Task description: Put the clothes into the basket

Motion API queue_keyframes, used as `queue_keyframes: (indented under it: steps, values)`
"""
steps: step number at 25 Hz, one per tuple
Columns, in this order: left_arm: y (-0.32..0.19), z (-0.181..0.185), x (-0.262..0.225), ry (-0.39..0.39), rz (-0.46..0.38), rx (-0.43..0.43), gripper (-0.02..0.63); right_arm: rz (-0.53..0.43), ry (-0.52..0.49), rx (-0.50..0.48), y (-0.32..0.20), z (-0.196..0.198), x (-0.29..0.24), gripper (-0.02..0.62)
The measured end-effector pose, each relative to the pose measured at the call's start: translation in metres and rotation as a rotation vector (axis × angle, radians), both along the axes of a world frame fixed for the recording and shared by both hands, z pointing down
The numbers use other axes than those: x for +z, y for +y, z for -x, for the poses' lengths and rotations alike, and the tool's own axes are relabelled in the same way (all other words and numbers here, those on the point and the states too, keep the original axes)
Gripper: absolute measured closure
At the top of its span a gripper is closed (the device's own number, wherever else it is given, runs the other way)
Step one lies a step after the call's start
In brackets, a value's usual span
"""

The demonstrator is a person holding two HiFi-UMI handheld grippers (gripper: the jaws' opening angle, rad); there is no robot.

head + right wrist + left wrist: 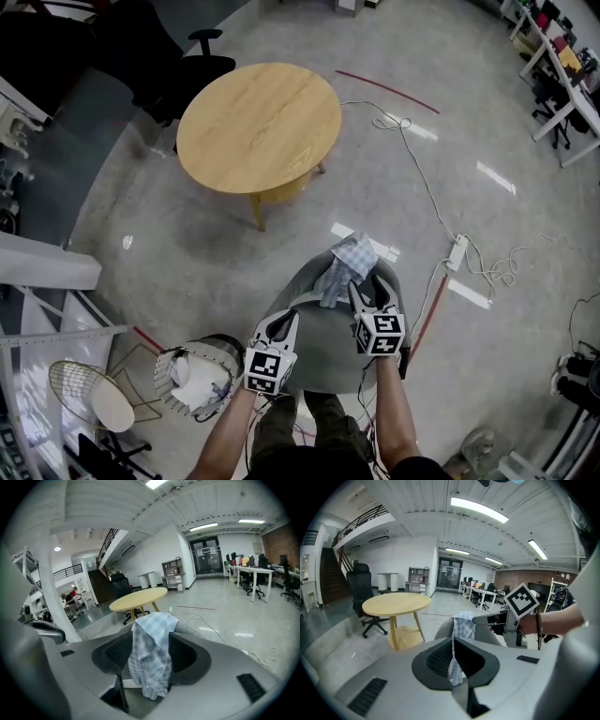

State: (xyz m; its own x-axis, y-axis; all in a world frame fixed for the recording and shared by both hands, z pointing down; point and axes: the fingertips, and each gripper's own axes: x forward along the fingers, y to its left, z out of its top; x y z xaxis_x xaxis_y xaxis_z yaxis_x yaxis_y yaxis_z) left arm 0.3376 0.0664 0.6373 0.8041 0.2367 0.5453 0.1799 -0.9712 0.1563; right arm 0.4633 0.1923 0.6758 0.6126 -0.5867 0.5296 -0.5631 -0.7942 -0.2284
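Pick-up stage, by the look of it, not yet the drop. Pale blue-and-white checked cloth bunched over the top edge of a grey rounded upholstered form, seemingly a chair back, straight ahead of both tools. Well apart from the white wire-mesh basket, down at the person's left, close by the left forearm. Left gripper: clenched on a thin fold of that cloth, a narrow strip pinched between the pads and trailing below. Right gripper: released, jaws standing wide, the cloth hanging loose in the gap with nothing pressing on it. So a one-sided hold, all on the left. Next up, most likely: lifting the cloth clear of the grey top, then swinging it left and down towards the basket. Calls for keeping that left pinch tight until above the opening, and only then letting go. Calls too for enough height to clear the rim and to keep the trailing tail from catching on the upholstery. Worth either closing the right on the hanging bulk or backing it out of the folds first, to avoid a drag. Something white already inside the basket; spare room hard to judge from here.
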Motion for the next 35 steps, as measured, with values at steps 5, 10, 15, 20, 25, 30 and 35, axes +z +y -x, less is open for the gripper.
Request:
queue_keyframes:
  steps: [5,10,15,20,25,30,35]
  values:
    - [-0.004,0.004,0.002,-0.012,-0.003,-0.004,0.589,0.023,-0.037,0.011,0.002,-0.005,0.017,0.347]
    - [-0.010,0.005,0.004,-0.020,-0.007,-0.012,0.589,0.021,-0.047,0.003,-0.005,-0.009,0.022,0.345]
    - [-0.012,0.002,0.005,-0.016,-0.010,-0.016,0.591,0.023,-0.055,0.009,-0.010,-0.015,0.028,0.347]
    - [-0.016,0.004,0.003,-0.017,-0.009,-0.016,0.591,0.041,-0.056,0.027,-0.011,-0.016,0.030,0.347]
    - [-0.022,0.009,0.003,-0.013,-0.015,-0.036,0.591,0.089,-0.043,0.031,-0.006,-0.017,0.033,0.431]
    - [-0.029,0.009,0.002,-0.005,-0.014,-0.056,0.591,0.108,-0.010,0.013,-0.007,-0.018,0.031,0.541]
    - [-0.034,0.011,-0.005,0.008,-0.016,-0.059,0.591,0.062,0.016,0.013,-0.010,-0.014,0.016,0.548]
